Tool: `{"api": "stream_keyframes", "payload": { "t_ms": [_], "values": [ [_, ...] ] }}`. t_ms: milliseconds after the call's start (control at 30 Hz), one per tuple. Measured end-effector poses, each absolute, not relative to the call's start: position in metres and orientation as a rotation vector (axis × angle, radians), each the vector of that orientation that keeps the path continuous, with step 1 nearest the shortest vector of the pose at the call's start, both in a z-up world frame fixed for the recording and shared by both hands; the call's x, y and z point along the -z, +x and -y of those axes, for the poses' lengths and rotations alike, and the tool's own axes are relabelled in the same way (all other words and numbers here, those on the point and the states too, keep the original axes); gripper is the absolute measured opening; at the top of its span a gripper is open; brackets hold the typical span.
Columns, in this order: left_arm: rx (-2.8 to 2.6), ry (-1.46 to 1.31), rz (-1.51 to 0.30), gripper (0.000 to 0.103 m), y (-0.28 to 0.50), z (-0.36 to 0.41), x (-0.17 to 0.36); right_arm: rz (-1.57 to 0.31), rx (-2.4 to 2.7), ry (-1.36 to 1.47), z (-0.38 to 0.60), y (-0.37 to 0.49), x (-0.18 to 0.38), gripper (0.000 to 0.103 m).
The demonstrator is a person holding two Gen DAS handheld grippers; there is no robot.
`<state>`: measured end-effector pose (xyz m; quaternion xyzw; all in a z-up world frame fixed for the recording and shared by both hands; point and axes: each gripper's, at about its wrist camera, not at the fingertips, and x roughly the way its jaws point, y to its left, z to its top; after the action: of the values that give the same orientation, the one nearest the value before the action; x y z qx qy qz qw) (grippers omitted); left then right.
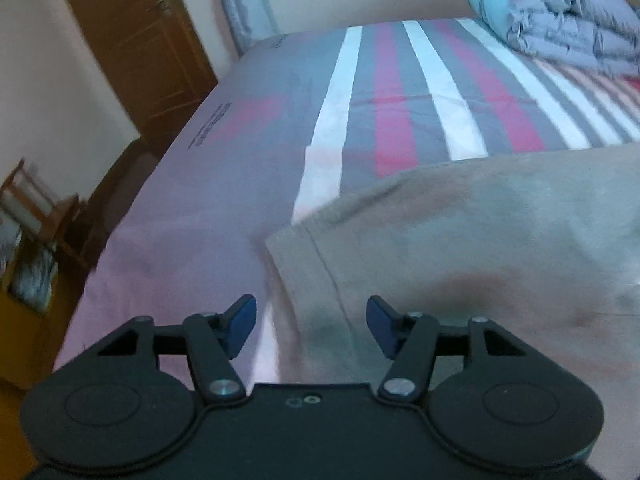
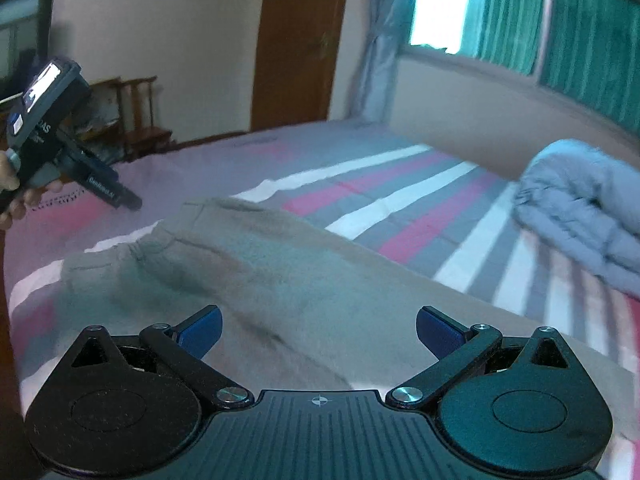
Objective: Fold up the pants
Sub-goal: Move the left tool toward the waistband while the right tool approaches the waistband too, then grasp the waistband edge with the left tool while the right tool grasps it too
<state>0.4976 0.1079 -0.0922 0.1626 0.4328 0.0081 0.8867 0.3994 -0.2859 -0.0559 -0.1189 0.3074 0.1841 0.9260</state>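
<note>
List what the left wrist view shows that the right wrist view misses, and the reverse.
Left wrist only: the pants' hem close up, between the open left tool's fingers but ungripped. Right wrist only: the window, green curtains, a hand holding the left tool from outside, and the open right tool. Both: the pants, striped bed, folded quilt, brown door.

I am seeing beige-grey pants (image 2: 248, 264); a bed sheet (image 1: 400, 100) striped white, grey and red, fading to plain pink; a grey-blue quilt (image 2: 580, 208); a brown door (image 2: 300, 40); green curtains (image 2: 592, 32); black grippers, blue pads (image 2: 202, 330).
</note>
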Motion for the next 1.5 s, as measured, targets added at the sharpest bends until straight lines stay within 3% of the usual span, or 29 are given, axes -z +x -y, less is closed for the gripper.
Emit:
{"api": "stream_keyframes", "payload": {
  "t_ms": [33,67,133,567,600,667,733,767,800,833,867,967,1100,1267,1367,1400,1500],
  "values": [
    [-0.002,0.356,-0.909,0.073,0.511,-0.110,0.098,-0.642,-0.390,-0.254,0.285,0.417,0.063,0.102],
    [0.000,0.359,-0.915,0.077,0.521,-0.114,0.102,-0.661,-0.404,-0.268,0.283,0.438,0.071,0.101],
    [0.007,0.346,-0.926,0.076,0.541,-0.120,0.112,-0.714,-0.432,-0.293,0.281,0.479,0.089,0.094],
    [-0.016,0.232,-1.015,0.081,0.622,-0.170,0.177,-0.831,-0.485,-0.374,0.263,0.655,0.161,0.093],
    [-0.010,0.240,-1.020,0.079,0.624,-0.169,0.182,-0.835,-0.489,-0.370,0.261,0.661,0.166,0.093],
    [0.056,0.182,-1.030,0.049,0.625,-0.168,0.187,-0.866,-0.485,-0.346,0.260,0.677,0.178,0.093],
    [0.029,0.167,-1.007,0.034,0.624,-0.165,0.184,-0.902,-0.493,-0.349,0.256,0.684,0.188,0.093],
    [0.018,0.183,-0.993,0.029,0.621,-0.161,0.182,-0.924,-0.495,-0.357,0.255,0.686,0.194,0.088],
    [0.013,0.195,-0.981,0.020,0.618,-0.158,0.179,-0.955,-0.518,-0.339,0.255,0.688,0.198,0.080],
    [0.008,0.203,-0.969,0.017,0.614,-0.154,0.176,-0.974,-0.535,-0.307,0.255,0.690,0.198,0.062],
    [-0.001,0.213,-0.953,0.015,0.609,-0.151,0.171,-0.986,-0.543,-0.286,0.256,0.691,0.195,0.037],
    [-0.012,0.233,-0.898,0.012,0.590,-0.145,0.154,-0.984,-0.524,-0.322,0.257,0.683,0.184,0.009],
    [0.001,0.216,-0.842,0.012,0.562,-0.148,0.122,-0.883,-0.500,-0.363,0.253,0.643,0.155,0.006],
    [0.032,0.147,-0.812,0.011,0.485,-0.162,0.082,-0.749,-0.516,-0.422,0.242,0.532,0.111,0.006],
    [0.032,0.132,-0.848,0.009,0.435,-0.168,0.082,-0.746,-0.532,-0.394,0.233,0.469,0.104,0.006],
    [0.028,0.133,-0.873,0.001,0.425,-0.168,0.088,-0.742,-0.534,-0.392,0.227,0.449,0.107,0.006],
    [-0.010,0.140,-0.955,0.000,0.392,-0.173,0.113,-0.786,-0.543,-0.360,0.215,0.395,0.129,0.006]
  ]
}}
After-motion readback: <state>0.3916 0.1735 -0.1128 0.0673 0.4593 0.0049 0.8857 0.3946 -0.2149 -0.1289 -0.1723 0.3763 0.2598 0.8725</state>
